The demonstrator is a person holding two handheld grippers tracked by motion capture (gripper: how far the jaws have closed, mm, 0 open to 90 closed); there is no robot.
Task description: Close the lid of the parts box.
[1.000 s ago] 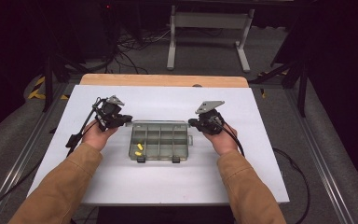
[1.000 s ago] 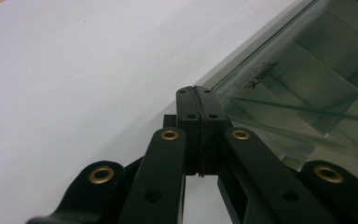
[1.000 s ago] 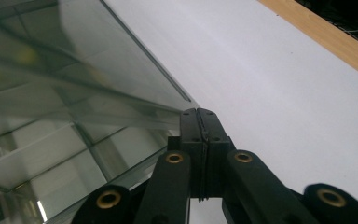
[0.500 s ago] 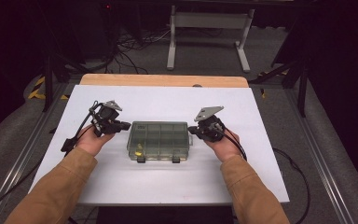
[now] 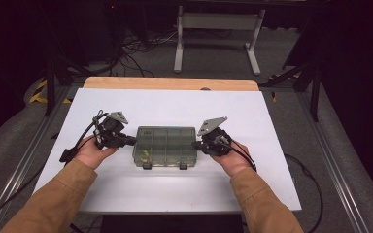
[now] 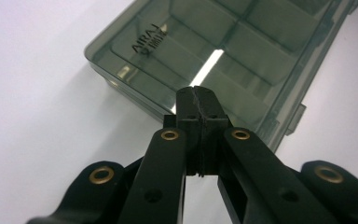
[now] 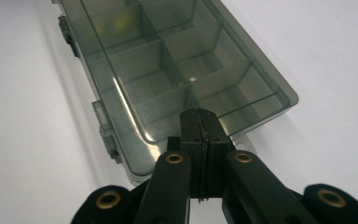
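the smoky compartment box (image 5: 165, 146) lies lid-down and latched on the white surface (image 5: 175, 107), between the left hand-held gripper (image 5: 128, 141) and right hand-held gripper (image 5: 198, 144). both have jaws pressed together, holding nothing; the closing looks done.

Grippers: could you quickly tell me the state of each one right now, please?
Left gripper: closed, holding nothing, at one end of the box.
Right gripper: closed, holding nothing, at the other end.

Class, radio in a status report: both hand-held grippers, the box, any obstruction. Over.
Left hand-held gripper shut, empty, at box's left end. Right hand-held gripper shut, empty, at right end. Box lid closed, flat on table. Nothing in the way.
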